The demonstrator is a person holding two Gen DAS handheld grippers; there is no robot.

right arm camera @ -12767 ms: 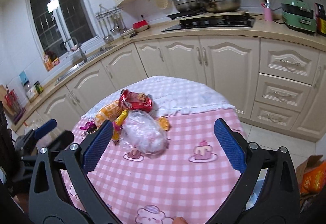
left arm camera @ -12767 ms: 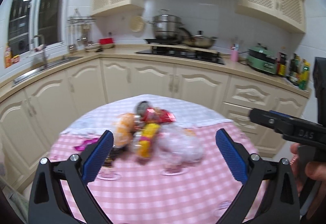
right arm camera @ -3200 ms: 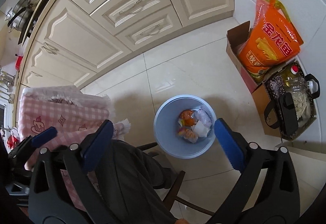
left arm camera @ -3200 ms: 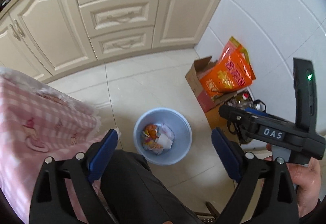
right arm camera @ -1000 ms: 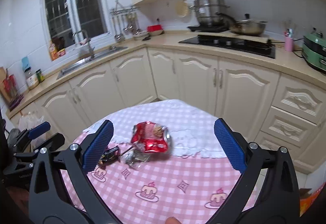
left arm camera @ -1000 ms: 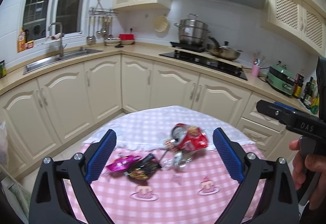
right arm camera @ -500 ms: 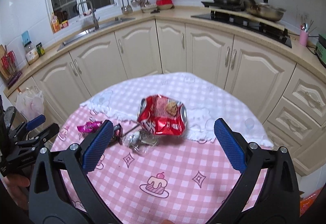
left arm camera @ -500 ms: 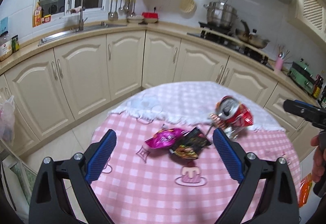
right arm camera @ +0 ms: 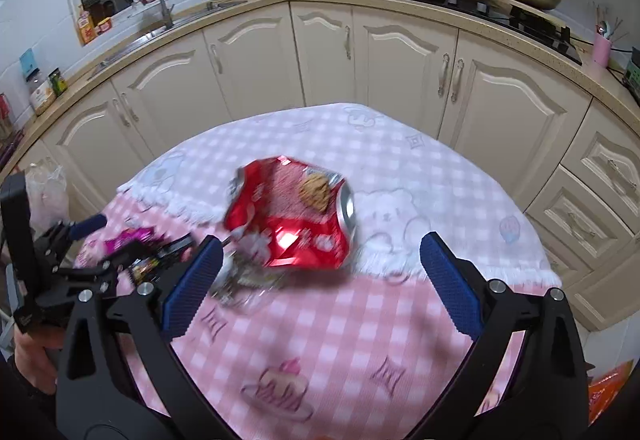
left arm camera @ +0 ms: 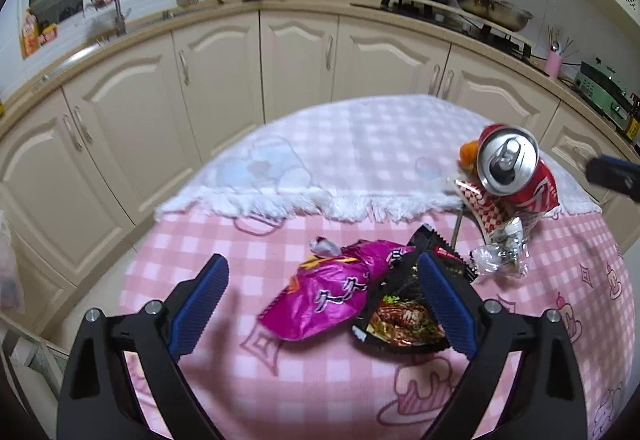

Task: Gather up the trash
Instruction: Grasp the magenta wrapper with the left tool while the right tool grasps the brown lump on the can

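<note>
Your trash sits mid-table near the white cloth's fringe: a red can (left arm camera: pixel 508 163) on its side, mouth toward your left gripper (left arm camera: pixel 320 304); its inside is not visible; a magenta wrapper (left arm camera: pixel 332 292) and black packet (left arm camera: pixel 404 312) touch between that gripper's wide fingers; your right gripper (right arm camera: pixel 316 280) gapes before the can, empty.

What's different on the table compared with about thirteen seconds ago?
The orange and yellow packets and the clear bag are gone from the pile. Both grippers, left and right, have come down close to what remains: magenta wrapper, black wrapper, red can. Both were open then and are open now, holding nothing.
</note>
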